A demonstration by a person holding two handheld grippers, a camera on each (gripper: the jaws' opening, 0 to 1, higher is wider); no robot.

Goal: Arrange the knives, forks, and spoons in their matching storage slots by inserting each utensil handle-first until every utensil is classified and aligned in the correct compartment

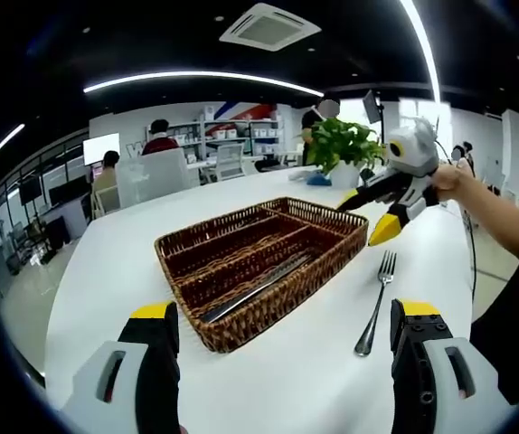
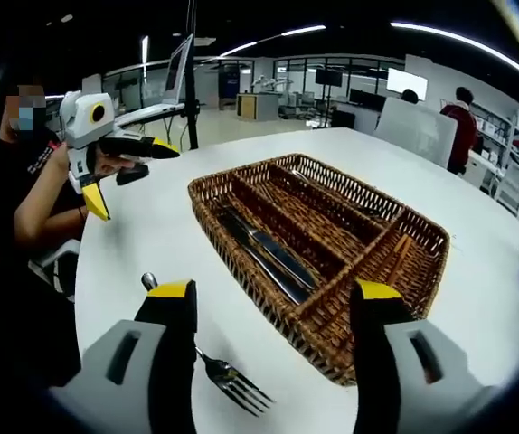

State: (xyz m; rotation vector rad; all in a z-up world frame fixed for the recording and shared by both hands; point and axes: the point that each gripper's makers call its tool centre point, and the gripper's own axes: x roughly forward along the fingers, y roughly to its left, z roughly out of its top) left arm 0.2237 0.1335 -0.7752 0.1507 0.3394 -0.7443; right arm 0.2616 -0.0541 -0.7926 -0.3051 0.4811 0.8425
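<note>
Two hand-held grippers with yellow-tipped black jaws work over a round white table. A rectangular brown wicker tray, split into long slots by woven partitions, stands near the table's middle. Dark-bladed table knives lie lengthwise in one long slot, the one nearest the left gripper view's camera; their number cannot be told. The remaining slots appear bare, so the sorting is judged to be at an early stage.

One silver metal fork lies flat on the table just beside the tray's right flank in the left gripper view, apart from the wicker. Its tines point to the far side and its handle points to the near edge. In the right gripper view the fork passes behind the near jaw, tines toward the camera.

Left gripper: jaws spread wide, holding nothing, framing the near corner of the tray. It hovers clear of the table, probably to leave the fork free for the other tool.

Right gripper: jaws likewise spread and bare, poised above the fork and tray edge, a stance suited to a descent on the fork. In the left gripper view it hangs beyond the tray's far right corner, held by a person's hand.

A potted green plant stands at the table's far side.
</note>
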